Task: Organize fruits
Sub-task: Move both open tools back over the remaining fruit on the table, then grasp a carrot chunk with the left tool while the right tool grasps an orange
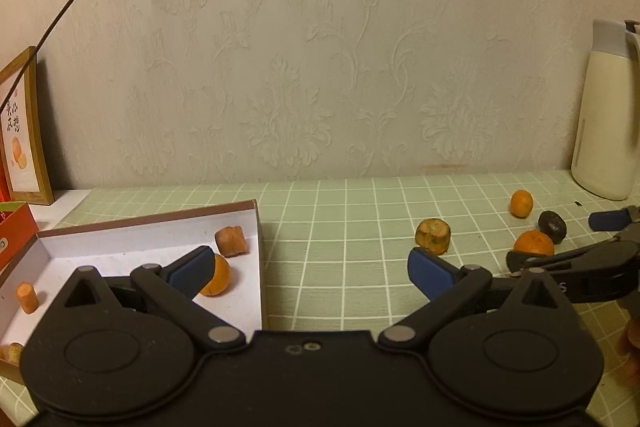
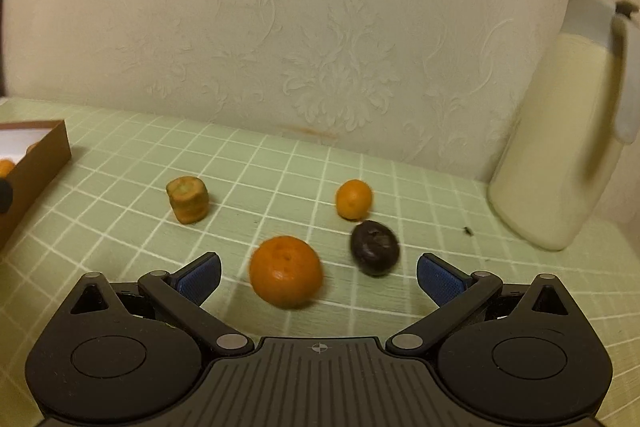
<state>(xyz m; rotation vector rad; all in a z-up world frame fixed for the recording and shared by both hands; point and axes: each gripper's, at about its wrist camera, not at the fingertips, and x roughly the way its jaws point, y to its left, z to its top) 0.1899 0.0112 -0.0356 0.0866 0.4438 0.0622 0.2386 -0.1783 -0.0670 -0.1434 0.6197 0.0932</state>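
My left gripper [image 1: 312, 273] is open over the right wall of a brown box [image 1: 259, 247] with a white inside. In the box lie an orange [image 1: 218, 275] behind the left fingertip, a carrot chunk [image 1: 231, 241] and another carrot piece [image 1: 27, 297]. My right gripper [image 2: 318, 277] is open just above the cloth, a large orange [image 2: 286, 271] between its fingers. A dark plum [image 2: 375, 247] lies right of that orange; a small orange [image 2: 353, 199] and a carrot chunk [image 2: 188, 200] sit farther back. The left wrist view also shows the right gripper [image 1: 560, 239].
A green checked cloth [image 1: 340, 211] covers the table up to a patterned wall. A cream thermos [image 2: 560, 147] stands at the back right. A framed picture [image 1: 24, 131] and a red carton [image 1: 16, 231] stand at the far left. A hand [image 1: 632, 351] shows at the right edge.
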